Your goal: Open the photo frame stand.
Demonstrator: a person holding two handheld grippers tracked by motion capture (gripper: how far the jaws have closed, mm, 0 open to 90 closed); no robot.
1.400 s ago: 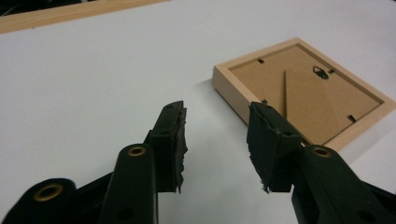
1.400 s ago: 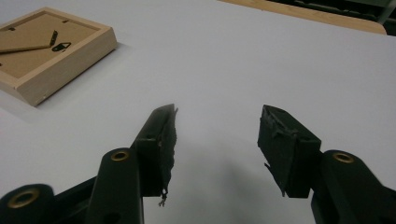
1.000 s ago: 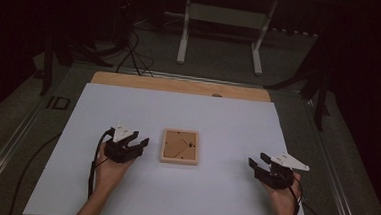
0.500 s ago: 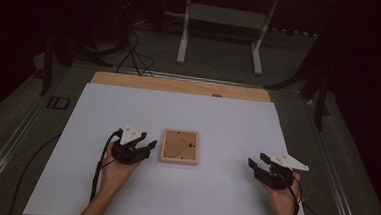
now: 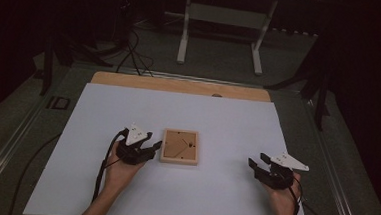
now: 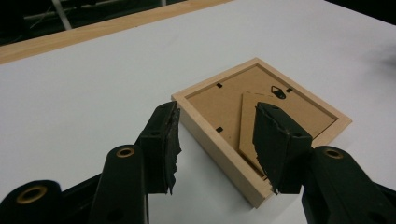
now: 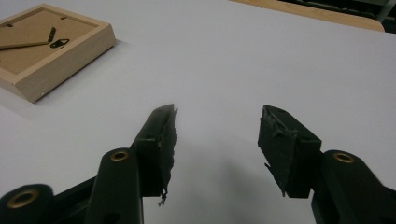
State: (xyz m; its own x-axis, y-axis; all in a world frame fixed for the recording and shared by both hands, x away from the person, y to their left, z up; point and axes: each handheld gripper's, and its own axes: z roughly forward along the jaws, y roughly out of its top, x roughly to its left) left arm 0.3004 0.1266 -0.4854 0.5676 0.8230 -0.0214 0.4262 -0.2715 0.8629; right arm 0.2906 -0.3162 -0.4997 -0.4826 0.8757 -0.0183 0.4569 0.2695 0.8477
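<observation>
A small light-wood picture frame [image 5: 180,146], lying back-up mid-table on the white sheet [image 5: 228,120], was straddled at its near corner by the left gripper [image 6: 215,140], jaws wide, nothing held. The right gripper [image 5: 265,170] was rested well apart, also open and empty. Closing on just the corner risked the frame being pivoted or slipped.

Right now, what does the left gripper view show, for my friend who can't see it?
The open left gripper reaches around the near corner of a wooden picture frame, which lies face down on a white table. The frame's brown backing with a small black hanger faces up.
</observation>
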